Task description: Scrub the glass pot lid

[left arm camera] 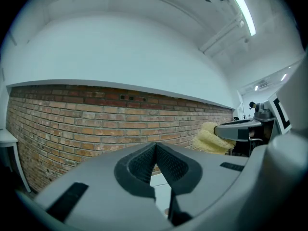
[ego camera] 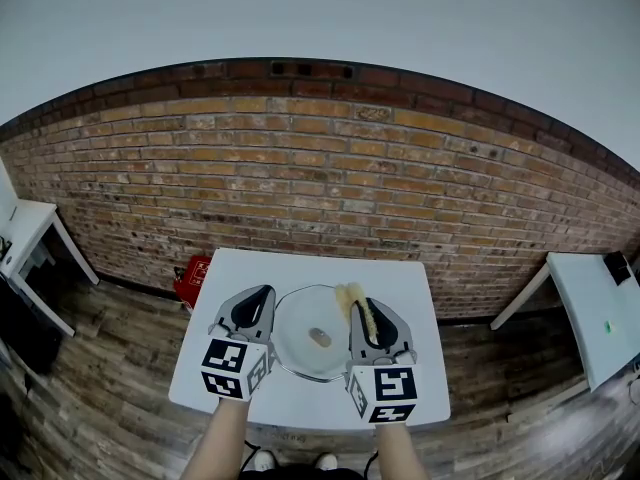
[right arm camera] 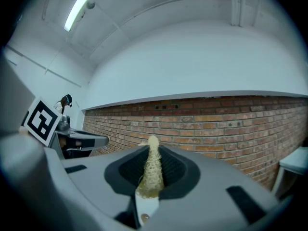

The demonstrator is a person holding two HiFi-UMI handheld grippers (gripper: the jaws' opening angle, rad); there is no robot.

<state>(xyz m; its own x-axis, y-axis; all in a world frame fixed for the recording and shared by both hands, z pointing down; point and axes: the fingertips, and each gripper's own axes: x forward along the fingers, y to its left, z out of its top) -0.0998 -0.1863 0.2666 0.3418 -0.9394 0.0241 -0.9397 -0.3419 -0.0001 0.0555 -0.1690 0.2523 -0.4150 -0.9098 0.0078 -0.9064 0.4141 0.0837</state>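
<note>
While the right claw (ego camera: 364, 308) grips a yellow scrubber (ego camera: 353, 296) at the upper-right edge of the glass pot lid (ego camera: 300, 353), the left claw (ego camera: 264, 296) is clenched empty; scrubbing seems hardly begun.

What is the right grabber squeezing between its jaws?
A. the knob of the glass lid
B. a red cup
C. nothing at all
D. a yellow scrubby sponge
D: the right gripper has its jaws pressed on a yellow fibrous scrubbing sponge, which pokes out by the edge of the round glass pot lid.
</note>
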